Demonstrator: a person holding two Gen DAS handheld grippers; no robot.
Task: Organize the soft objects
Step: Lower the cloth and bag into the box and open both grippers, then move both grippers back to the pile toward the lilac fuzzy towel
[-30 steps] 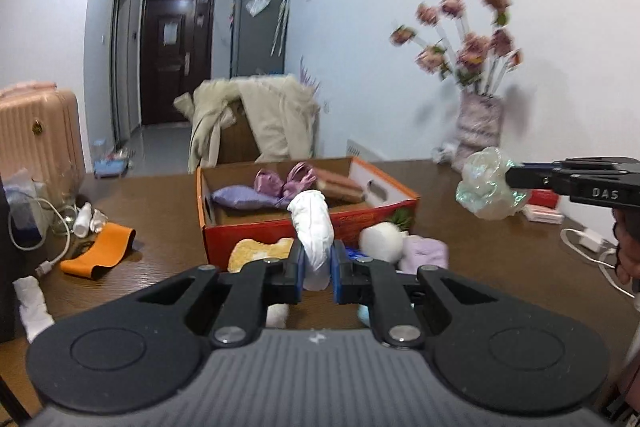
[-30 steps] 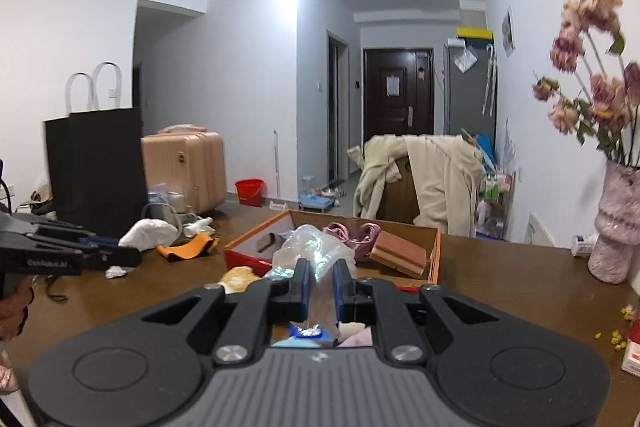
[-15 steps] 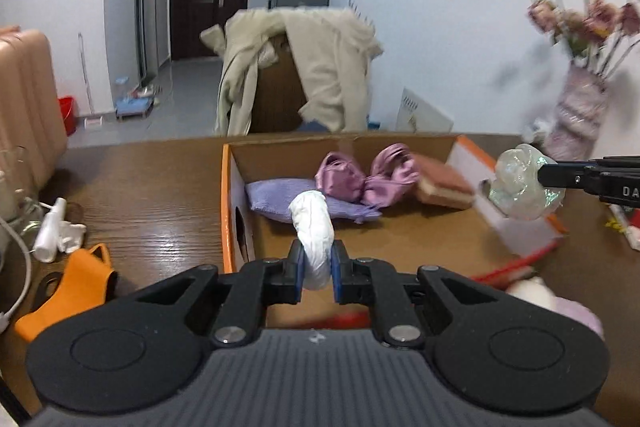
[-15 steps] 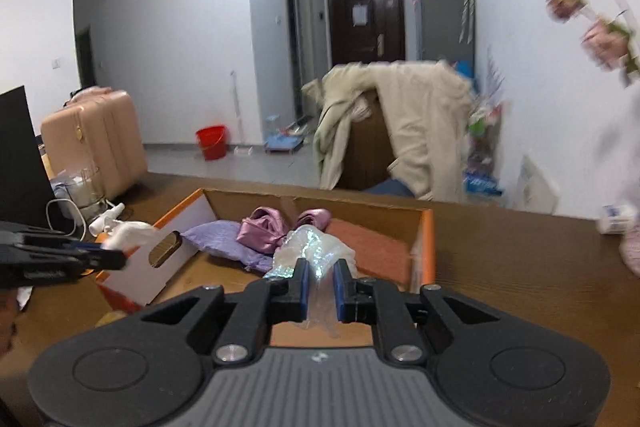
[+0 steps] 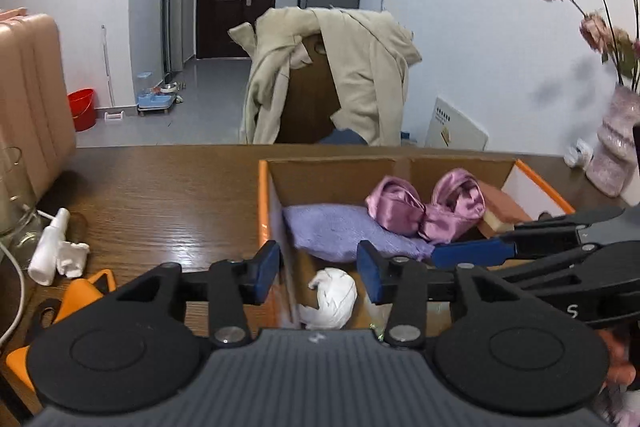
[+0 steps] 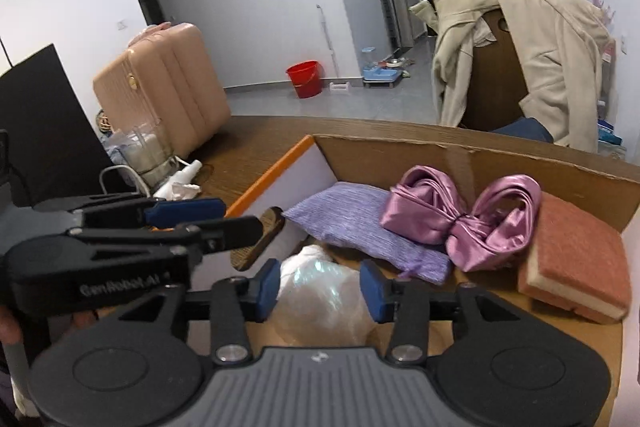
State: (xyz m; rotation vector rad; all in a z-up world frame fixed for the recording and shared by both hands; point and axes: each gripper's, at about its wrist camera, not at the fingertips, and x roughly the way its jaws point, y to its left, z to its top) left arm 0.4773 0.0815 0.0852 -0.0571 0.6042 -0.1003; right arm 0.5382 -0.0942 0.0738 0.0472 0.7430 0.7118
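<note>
With both loads let go into the cardboard box [image 5: 400, 167], the left tool [image 5: 318, 273] has just been opening over the white wad [image 5: 334, 297], the right tool [image 6: 318, 285] around the clear wrap [image 6: 320, 299]; next, withdraw for items outside.

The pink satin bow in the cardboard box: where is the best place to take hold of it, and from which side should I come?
Probably grip the pink satin bow at its narrow tied waist, between the two puffy loops, coming from above. The waist is the thinnest, firmest part; the slippery loops would likely squash. The purple knitted pouch touches its left loop and the brick-red sponge lies beside its right, so side approaches look crowded.
</note>
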